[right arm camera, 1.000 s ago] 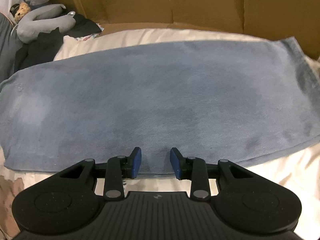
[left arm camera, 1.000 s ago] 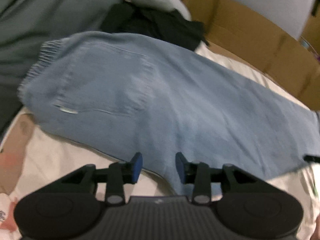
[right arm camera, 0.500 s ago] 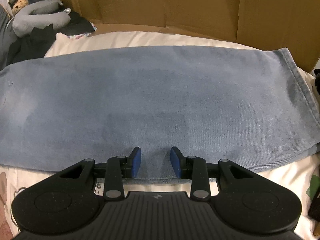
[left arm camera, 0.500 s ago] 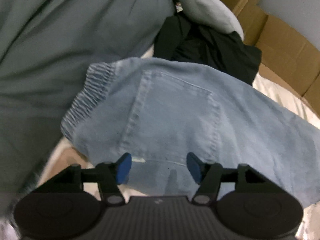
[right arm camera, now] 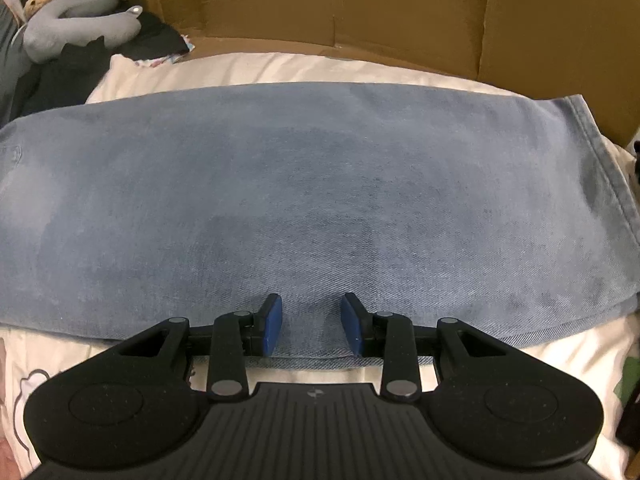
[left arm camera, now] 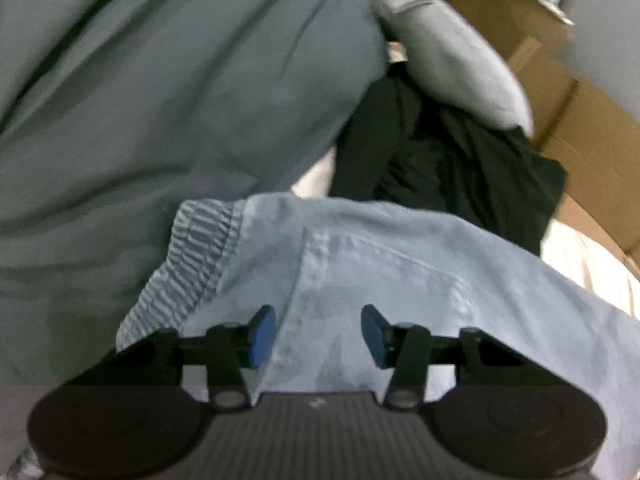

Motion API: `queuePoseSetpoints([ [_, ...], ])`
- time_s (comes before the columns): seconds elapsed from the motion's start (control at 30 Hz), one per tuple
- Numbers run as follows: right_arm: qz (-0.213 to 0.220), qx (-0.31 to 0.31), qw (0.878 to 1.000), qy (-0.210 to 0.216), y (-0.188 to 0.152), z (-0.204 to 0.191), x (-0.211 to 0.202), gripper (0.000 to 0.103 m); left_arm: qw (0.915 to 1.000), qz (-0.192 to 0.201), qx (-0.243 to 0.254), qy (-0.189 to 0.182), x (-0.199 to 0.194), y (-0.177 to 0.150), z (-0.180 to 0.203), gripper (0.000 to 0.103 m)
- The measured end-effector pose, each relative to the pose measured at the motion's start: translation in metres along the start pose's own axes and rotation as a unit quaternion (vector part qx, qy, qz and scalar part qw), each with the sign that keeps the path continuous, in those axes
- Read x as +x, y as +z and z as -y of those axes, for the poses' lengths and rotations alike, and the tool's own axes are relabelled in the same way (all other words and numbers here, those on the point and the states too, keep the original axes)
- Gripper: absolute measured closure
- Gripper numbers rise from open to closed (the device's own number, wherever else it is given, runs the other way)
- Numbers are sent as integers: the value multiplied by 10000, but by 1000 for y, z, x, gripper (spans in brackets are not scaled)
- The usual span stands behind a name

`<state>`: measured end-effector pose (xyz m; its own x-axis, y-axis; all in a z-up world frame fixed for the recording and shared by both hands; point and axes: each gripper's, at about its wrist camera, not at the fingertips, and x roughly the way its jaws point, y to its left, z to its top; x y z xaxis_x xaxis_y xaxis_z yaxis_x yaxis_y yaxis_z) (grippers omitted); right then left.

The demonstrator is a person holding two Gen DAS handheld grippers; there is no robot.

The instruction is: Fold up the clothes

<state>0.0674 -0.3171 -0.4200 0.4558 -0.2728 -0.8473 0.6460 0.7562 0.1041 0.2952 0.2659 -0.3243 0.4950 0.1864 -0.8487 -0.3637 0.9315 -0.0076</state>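
Light blue jeans [right arm camera: 320, 184] lie flat across a white bed sheet [right arm camera: 280, 66], with the leg hem [right arm camera: 600, 168] at the right. In the left wrist view their elastic waistband [left arm camera: 192, 256] and back pocket [left arm camera: 380, 300] fill the lower half. My left gripper [left arm camera: 318, 336] hangs over the pocket seam near the waistband. Its jaws are closing with denim below and between them, and the pads do not press on it. My right gripper [right arm camera: 312, 324] sits at the near edge of the leg. It is open, with flat denim showing between its fingers.
A grey-green blanket [left arm camera: 160, 100] rises to the left of the waistband. Beyond it lie a black garment [left arm camera: 440, 160] and a grey plush toy [right arm camera: 76, 28]. A cardboard wall [right arm camera: 400, 12] runs along the far side of the bed.
My left gripper has travelled along the jeans from the leg to the waistband end; its jaws widened, then narrowed. The right gripper has stayed at the near edge.
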Motion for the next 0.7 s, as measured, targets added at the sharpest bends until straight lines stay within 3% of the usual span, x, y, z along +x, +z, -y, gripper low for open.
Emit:
queuePoseSetpoints([
  [0.07, 20, -60, 10000, -12, -2, -1, 0, 63, 9997, -132, -84, 188, 19, 7, -5, 71],
  [0.27, -131, 129, 9997, 158, 6, 7, 4, 63, 9974, -238, -660, 135, 46, 10, -25, 70],
  [0.4, -130, -59, 9999, 83, 5, 0, 5, 63, 9986, -169, -448, 240, 53, 14, -25, 70],
  [0.47, -143, -80, 9998, 87, 5, 0, 6, 63, 9986, -247, -286, 381, 56, 19, -27, 80],
  [0.57, -183, -72, 9997, 136, 6, 2, 6, 63, 9977, -439, -454, 261, 44, 33, -35, 82],
  [0.7, -174, 2, 9997, 162, 7, 4, 6, 63, 9991, -286, -308, 82, 17, 49, -32, 82],
])
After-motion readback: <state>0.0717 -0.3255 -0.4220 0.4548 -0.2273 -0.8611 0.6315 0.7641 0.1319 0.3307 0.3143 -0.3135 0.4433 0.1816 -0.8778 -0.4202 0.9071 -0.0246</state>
